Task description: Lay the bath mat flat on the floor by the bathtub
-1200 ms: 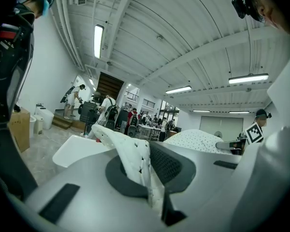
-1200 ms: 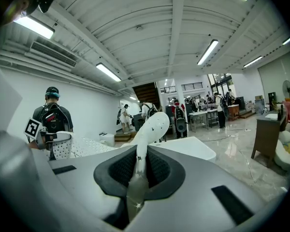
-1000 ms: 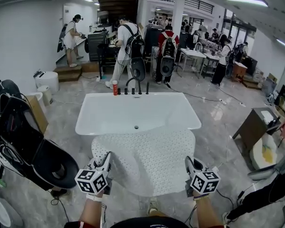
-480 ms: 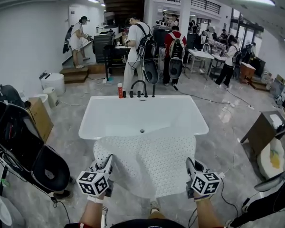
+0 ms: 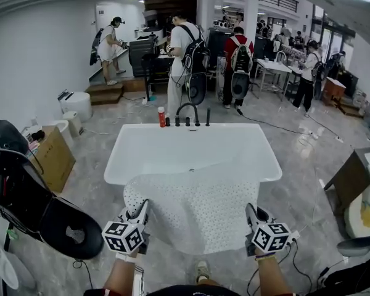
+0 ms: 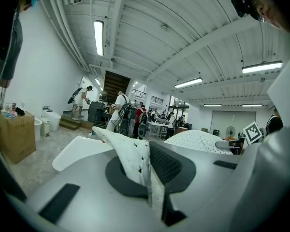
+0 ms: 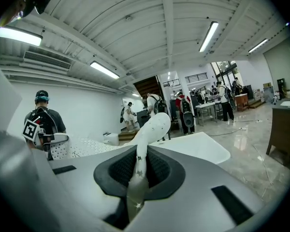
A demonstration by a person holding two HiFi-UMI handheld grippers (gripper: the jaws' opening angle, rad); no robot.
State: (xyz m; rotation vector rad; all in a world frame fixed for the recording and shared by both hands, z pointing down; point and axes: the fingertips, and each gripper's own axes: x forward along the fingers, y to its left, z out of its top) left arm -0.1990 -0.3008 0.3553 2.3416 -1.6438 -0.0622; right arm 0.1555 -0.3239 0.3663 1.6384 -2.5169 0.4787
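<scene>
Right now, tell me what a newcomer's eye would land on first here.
First, the white dotted bath mat, held up between the left gripper and right gripper, each shut on a near corner. Just beyond it stands the white bathtub, with backpack-wearing people crowding the room behind.

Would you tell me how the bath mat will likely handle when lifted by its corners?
Probably floppy: the bath mat bulges and ripples between the left gripper and right gripper, both shut on its near corners. Likely light for its size, since two small pinches hold it up. Its far edge seems to reach the bathtub rim, so it may drag.
</scene>
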